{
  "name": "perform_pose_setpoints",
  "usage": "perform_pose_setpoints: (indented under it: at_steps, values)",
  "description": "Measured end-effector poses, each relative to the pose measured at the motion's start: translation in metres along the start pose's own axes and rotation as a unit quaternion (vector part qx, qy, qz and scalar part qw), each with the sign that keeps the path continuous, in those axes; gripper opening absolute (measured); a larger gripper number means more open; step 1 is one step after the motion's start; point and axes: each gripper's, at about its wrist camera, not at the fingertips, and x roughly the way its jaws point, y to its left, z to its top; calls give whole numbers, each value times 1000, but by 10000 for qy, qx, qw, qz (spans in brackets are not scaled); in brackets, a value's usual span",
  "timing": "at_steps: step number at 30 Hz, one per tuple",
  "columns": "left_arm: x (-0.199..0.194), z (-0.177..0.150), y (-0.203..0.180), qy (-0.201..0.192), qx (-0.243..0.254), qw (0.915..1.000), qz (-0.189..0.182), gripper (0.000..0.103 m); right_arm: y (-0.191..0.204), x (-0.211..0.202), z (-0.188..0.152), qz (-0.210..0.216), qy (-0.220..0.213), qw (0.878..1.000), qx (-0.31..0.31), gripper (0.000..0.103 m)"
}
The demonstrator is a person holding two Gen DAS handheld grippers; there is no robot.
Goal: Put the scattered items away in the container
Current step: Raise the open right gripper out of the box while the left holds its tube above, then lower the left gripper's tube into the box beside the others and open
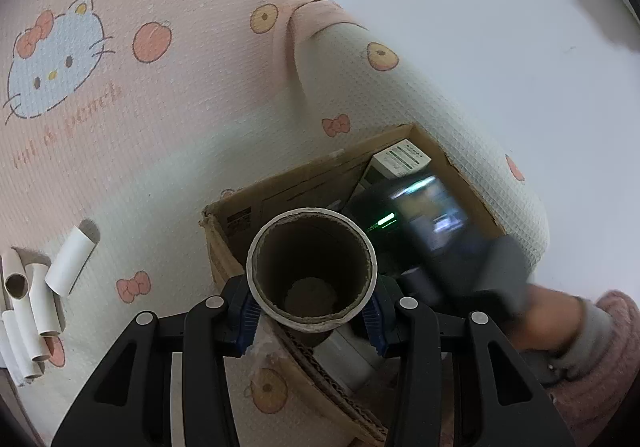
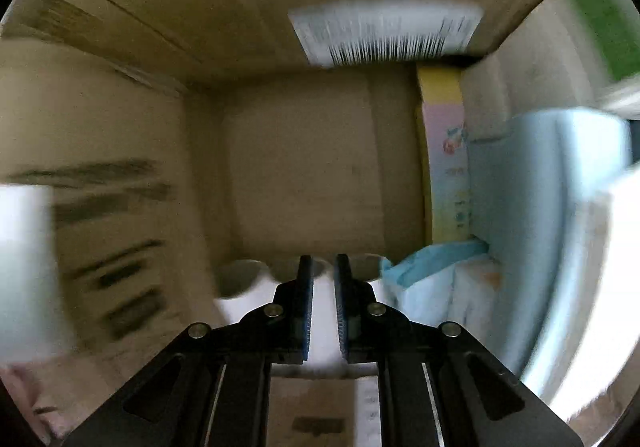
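My left gripper [image 1: 312, 317] is shut on a wide cardboard tube [image 1: 312, 271], held open end up over the near edge of the brown cardboard box [image 1: 288, 183]. Several thin white paper tubes [image 1: 36, 299] lie on the patterned cloth at the far left. My right gripper [image 2: 323, 307] is inside the box [image 2: 304, 163], its fingers [image 2: 306, 303] closed on a white paper tube [image 2: 323, 323] among other white tubes; the view is blurred. The right gripper's body shows blurred over the box in the left wrist view [image 1: 432, 219].
The box holds a white carton [image 1: 400, 161], a pastel package [image 2: 448, 167] and a blue wrapper [image 2: 436, 259] along its right side. A pink Hello Kitty cloth [image 1: 120, 107] covers the table; the cloth's edge and white floor [image 1: 500, 27] are to the right.
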Motion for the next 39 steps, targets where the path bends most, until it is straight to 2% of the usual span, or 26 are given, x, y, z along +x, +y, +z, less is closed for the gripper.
perform_pose_setpoints:
  at_steps: [3,4,5,6,7,8,9,10,11,12,13,14,15,17,19,21,24,26,28,31,33,34,35,37,39]
  values:
    - [-3,1,-8,-27,108,9999,44,47,1,-42,-16,-16,-690,9976,24,8]
    - [-4,1,-11,-33,151,9999,70,47,15,-43,-51,74,-824,9966,41,8]
    - [-5,1,-16,-42,211,9997,99,47,9,-56,-60,174,-995,9948,119,8]
    - [-6,2,-19,-49,247,9996,112,47,-15,-60,-64,225,-1076,9938,156,8]
    - [-7,2,-23,-48,286,9995,128,47,-21,-70,-70,284,-1213,9920,219,8]
    - [-8,1,-28,-38,336,9993,149,47,-27,-85,-51,282,-1294,9909,253,9]
    - [-9,0,-31,-25,370,9992,161,47,-31,-91,-54,243,-1370,9899,290,10]
    - [-9,-2,-36,2,417,9990,170,47,-27,-95,-46,243,-1397,9895,295,16]
    - [-10,-3,-40,23,433,9989,175,47,-33,-99,-53,242,-1449,9886,315,26]
    - [-11,-5,-45,70,471,9987,179,47,-20,-95,-69,278,-1496,9877,350,32]
    - [-11,-6,-49,105,494,9985,189,47,-12,-93,-63,349,-1544,9866,392,42]
    - [-11,-8,-53,152,521,9983,221,47,-23,-99,-69,429,-1625,9847,467,45]
    - [-10,-9,-58,203,552,9979,266,47,-9,-101,-61,499,-1671,9833,513,45]
    - [-7,-13,-64,292,581,9973,332,47,-16,-90,-76,642,-1749,9810,550,46]
    - [1,-16,-73,527,615,9959,404,47,4,-82,-86,724,-1856,9788,482,49]
    - [11,-19,-78,821,574,9942,398,47,5,-105,-97,764,-1996,9762,357,52]
    - [35,-23,-78,1540,278,9869,401,47,9,-91,-98,693,-2083,9754,203,56]
    - [52,-26,-78,1992,181,9773,701,47,13,-70,-91,656,-2087,9756,186,56]
    - [66,-27,-77,2223,148,9702,955,47,9,-70,-95,651,-2093,9755,177,56]
    - [88,-26,-72,2607,-85,9600,1013,47,6,-78,-108,530,-2107,9758,233,56]
    - [94,-22,-74,2653,-106,9567,1190,47,10,-83,-108,456,-2142,9755,210,56]
    - [91,-22,-69,2295,-1010,9670,464,47,8,-83,-107,453,-2157,9752,207,56]
    - [97,-19,-67,2429,-1170,9618,476,47,5,-86,-106,476,-2162,9750,205,56]
    - [103,-15,-67,2546,-1238,9570,628,47,2,-86,-105,595,-2152,9746,178,55]
    - [107,-10,-71,2530,-1201,9578,654,47,-2,-89,-101,668,-2210,9729,146,18]
